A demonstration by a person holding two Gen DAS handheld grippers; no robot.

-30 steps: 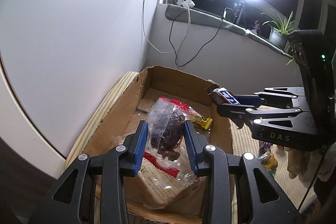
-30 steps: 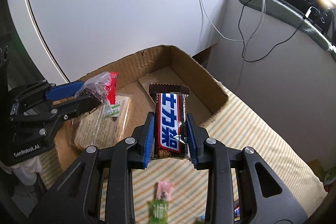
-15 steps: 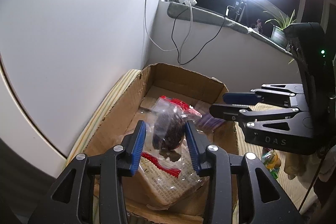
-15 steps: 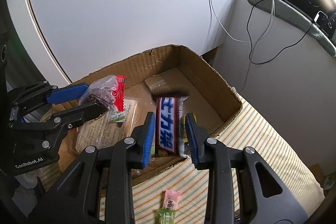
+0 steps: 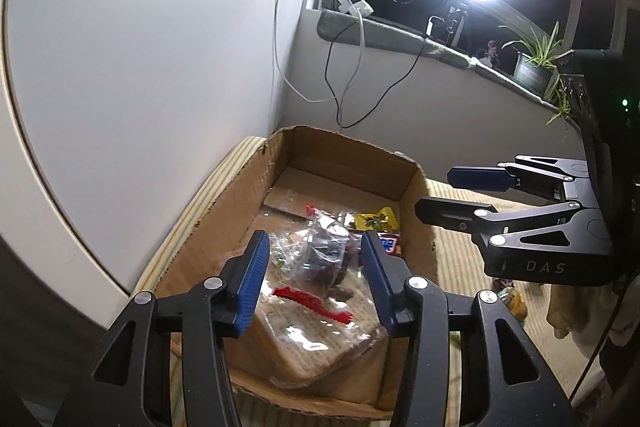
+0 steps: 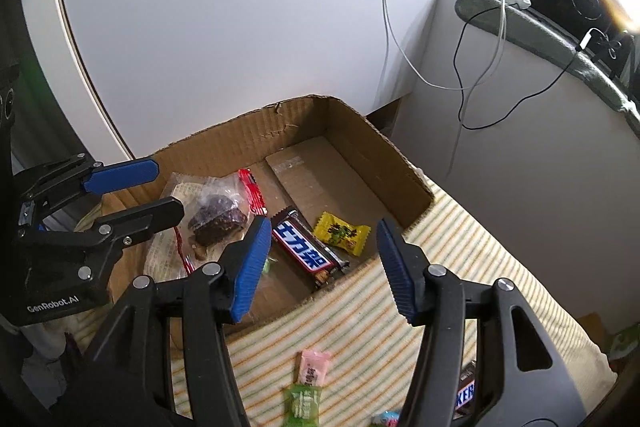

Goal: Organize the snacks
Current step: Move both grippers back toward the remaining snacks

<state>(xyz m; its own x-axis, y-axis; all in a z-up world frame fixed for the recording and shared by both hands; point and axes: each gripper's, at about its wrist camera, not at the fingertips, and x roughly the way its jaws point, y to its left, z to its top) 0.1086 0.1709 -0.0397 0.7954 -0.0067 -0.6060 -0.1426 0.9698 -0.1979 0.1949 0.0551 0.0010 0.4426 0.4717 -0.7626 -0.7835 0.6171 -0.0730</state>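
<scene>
Both sets of jaws have just been opening and are seen spread, empty, above the cardboard box (image 6: pixel 384 143); loose pink candy (image 6: pixel 314 367) lies outside it, nearest the right gripper (image 6: pixel 320 267), while the left gripper (image 5: pixel 312 283) hangs over the box

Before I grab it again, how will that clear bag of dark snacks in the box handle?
The clear bag is probably floppy: its film lies crumpled and loose around the dark lump. Likely slippery, since the plastic looks glossy. Pinching the lump may crush it; the red strip looks safer.
</scene>
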